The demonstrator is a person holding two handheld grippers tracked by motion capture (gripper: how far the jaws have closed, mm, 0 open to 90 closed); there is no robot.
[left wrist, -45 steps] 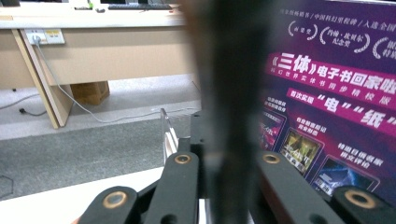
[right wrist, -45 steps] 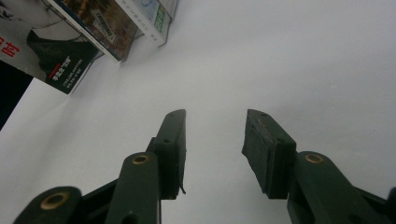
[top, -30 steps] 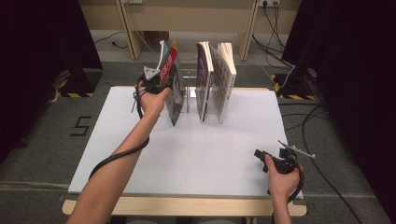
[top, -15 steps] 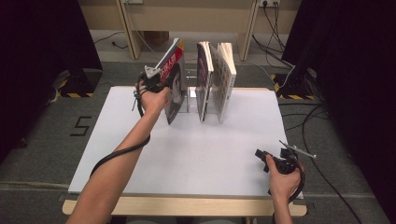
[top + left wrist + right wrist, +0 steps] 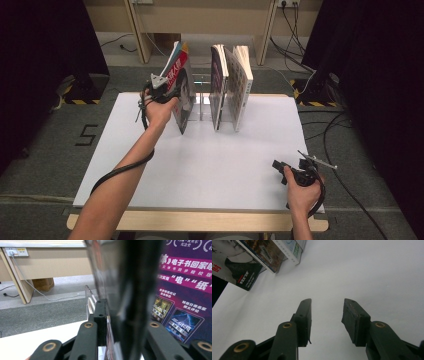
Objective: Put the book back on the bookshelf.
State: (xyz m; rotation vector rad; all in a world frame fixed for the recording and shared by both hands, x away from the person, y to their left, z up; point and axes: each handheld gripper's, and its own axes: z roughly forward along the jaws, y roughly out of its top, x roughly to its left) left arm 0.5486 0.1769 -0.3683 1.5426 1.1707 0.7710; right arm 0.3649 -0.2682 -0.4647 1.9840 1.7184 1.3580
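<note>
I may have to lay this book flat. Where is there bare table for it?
The white table is bare between the books and the near edge, and left of the left tongs. It is crowded at the far middle: the held book, clear rack, two more books. Right tongs sit near right.

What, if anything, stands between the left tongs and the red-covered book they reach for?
Nothing visible. The red-covered paperback book already sits between the jaws of the left tongs, which have just been opening; the other upright books stand apart, past the clear divider.
</note>
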